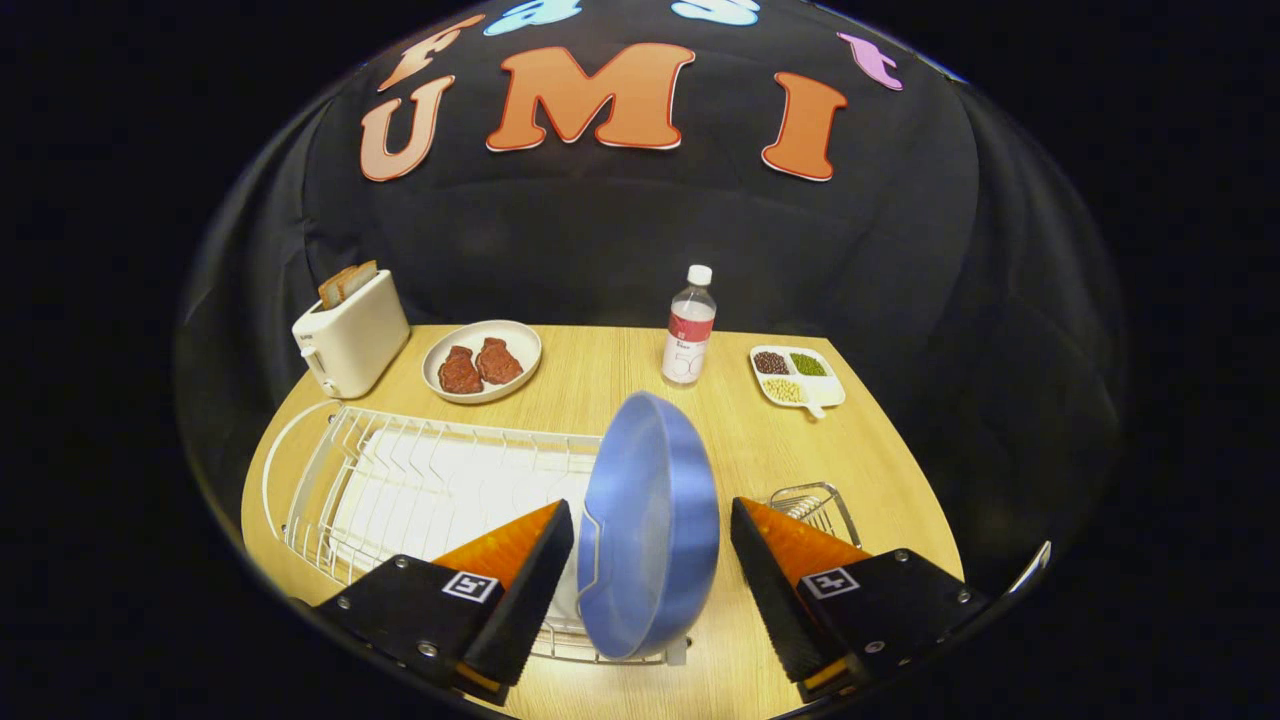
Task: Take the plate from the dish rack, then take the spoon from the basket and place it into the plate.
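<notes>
Your gripper (652,565) sat nearest the lens, its two fingers spread wide with the blue plate (648,530) standing on edge between them. You had hold of nothing: the left finger looked to be at or just beside the plate's rim, though contact could not be told, and the right finger stood clearly apart from it. The plate was upright in the wires at the right end of the white dish rack (400,490), its hollow side turned toward the rack.

By my reading you were on the first step, the take from the rack, lined up but not yet closed. The next move called for bringing both fingers in on the plate's rim until they pressed from either side, then lifting straight up so the edge cleared the wires without snagging. The smooth rim might slip in a shallow pinch, so a deeper bite would have served you better.

Just beyond the right finger lay the small wire basket (815,505); whether the spoon was in it could not be made out.

Everything rested on a light wooden table (880,470) against black cloth. At the far side stood a white toaster (352,340) with bread in its slots, a pale plate with two pieces of meat (482,362), a water bottle (689,330), and a divided dish of beans (796,376), all well apart from the rack's near end.
</notes>
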`<action>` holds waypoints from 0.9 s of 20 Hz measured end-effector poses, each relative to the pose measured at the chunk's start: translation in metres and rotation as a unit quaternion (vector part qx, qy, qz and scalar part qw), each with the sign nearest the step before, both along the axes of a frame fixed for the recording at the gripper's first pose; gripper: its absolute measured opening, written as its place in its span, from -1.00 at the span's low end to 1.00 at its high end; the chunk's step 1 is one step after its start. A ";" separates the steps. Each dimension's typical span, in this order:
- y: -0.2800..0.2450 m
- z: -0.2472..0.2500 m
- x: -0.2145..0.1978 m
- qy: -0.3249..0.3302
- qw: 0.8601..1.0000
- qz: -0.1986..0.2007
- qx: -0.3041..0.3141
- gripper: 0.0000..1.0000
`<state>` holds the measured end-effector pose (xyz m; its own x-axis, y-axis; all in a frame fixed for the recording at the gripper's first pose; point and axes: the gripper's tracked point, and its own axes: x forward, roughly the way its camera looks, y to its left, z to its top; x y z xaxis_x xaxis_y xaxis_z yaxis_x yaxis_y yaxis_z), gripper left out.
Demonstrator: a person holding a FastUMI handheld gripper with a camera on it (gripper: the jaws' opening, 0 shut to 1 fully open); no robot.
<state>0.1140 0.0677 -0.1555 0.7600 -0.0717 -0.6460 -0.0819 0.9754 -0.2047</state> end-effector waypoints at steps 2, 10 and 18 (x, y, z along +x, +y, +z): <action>0.002 -0.012 -0.001 0.018 1.000 -0.013 0.004 0.69; -0.019 -0.017 0.009 0.017 0.997 -0.066 -0.019 -0.41; -0.010 0.005 0.018 -0.019 0.996 -0.061 -0.061 -0.51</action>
